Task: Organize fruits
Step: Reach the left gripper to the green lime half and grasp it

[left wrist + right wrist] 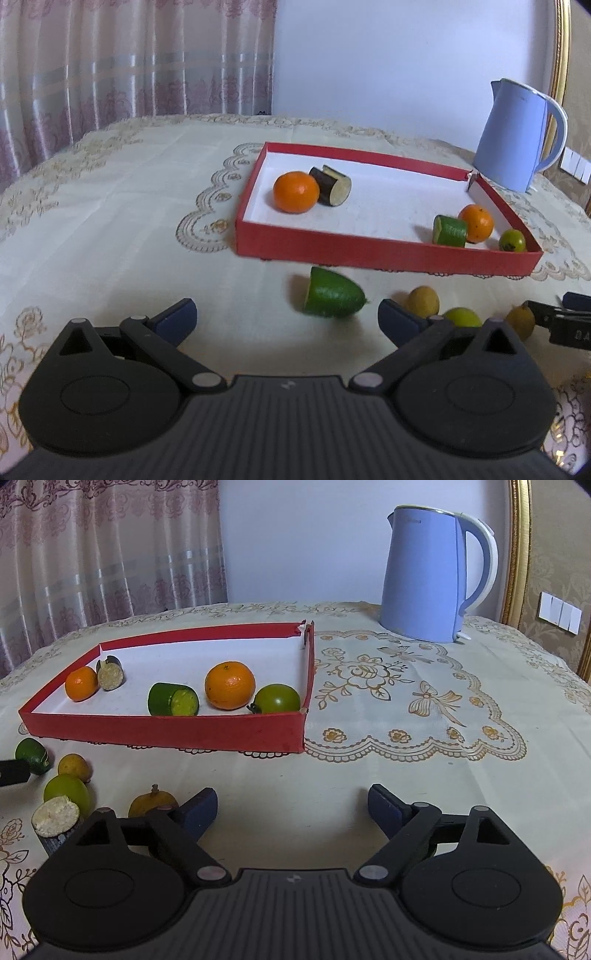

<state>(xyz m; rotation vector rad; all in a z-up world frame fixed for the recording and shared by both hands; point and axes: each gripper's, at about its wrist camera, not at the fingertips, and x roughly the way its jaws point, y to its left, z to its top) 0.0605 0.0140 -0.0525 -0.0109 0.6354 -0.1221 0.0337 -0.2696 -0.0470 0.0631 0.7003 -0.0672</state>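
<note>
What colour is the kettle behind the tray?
Light blue, with a white handle edge; the kettle shows best in the right wrist view.

L wrist cam low over tablecloth [110, 221], angled down, facing red tray [369, 251] from its left, R wrist cam likewise from tray's right, both share tray, kettle [424, 579]
</note>
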